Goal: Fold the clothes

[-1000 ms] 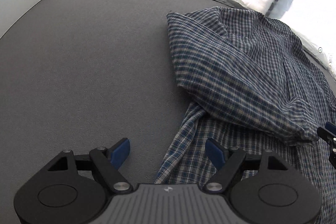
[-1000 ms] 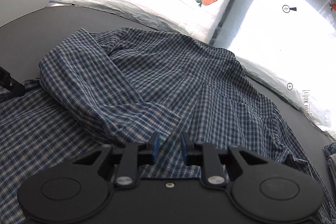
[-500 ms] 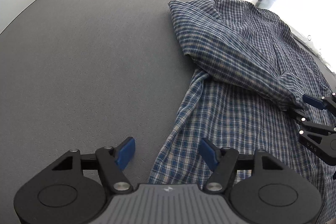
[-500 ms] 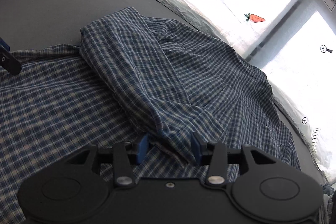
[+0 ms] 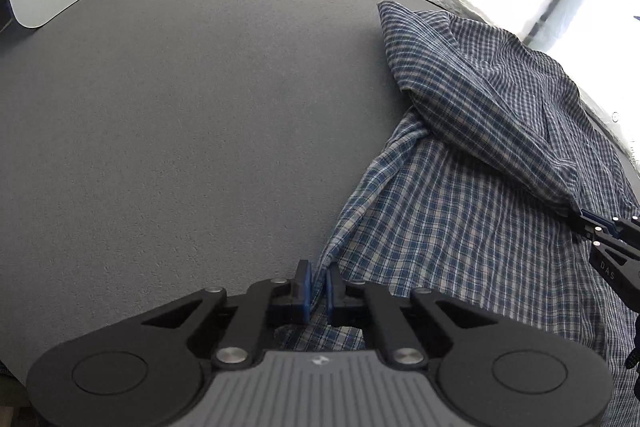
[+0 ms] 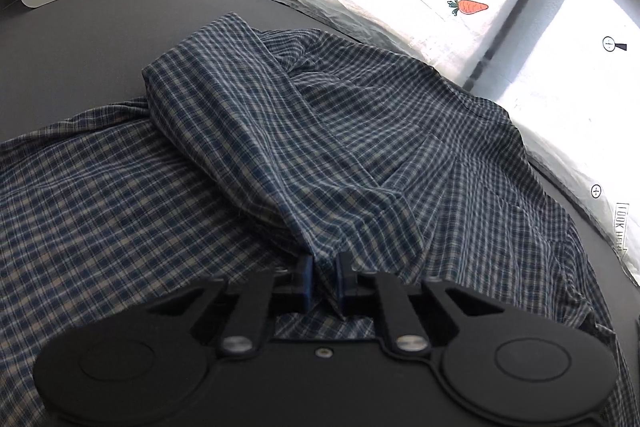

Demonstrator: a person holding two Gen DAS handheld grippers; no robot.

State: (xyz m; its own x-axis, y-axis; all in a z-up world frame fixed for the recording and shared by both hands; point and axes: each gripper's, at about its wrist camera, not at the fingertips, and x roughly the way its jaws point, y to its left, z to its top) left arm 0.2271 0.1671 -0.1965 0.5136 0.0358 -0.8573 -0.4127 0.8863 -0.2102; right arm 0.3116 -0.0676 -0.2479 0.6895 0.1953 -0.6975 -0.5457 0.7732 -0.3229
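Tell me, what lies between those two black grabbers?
Only plaid shirt. In the left wrist view, flat checked cloth runs unbroken from the left gripper across to the right gripper; each pinches part of it.

Shirt (image 6: 248, 163): blue-and-white check. Table (image 5: 180, 107): plain dark grey. Tools black with blue pads (image 5: 306, 283); orange carrot print (image 6: 472, 5) beyond shirt.

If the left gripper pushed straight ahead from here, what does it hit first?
The plaid shirt: its edge is already pinched in the left gripper. Straight ahead, more of that edge, then bare grey table; depth unclear.
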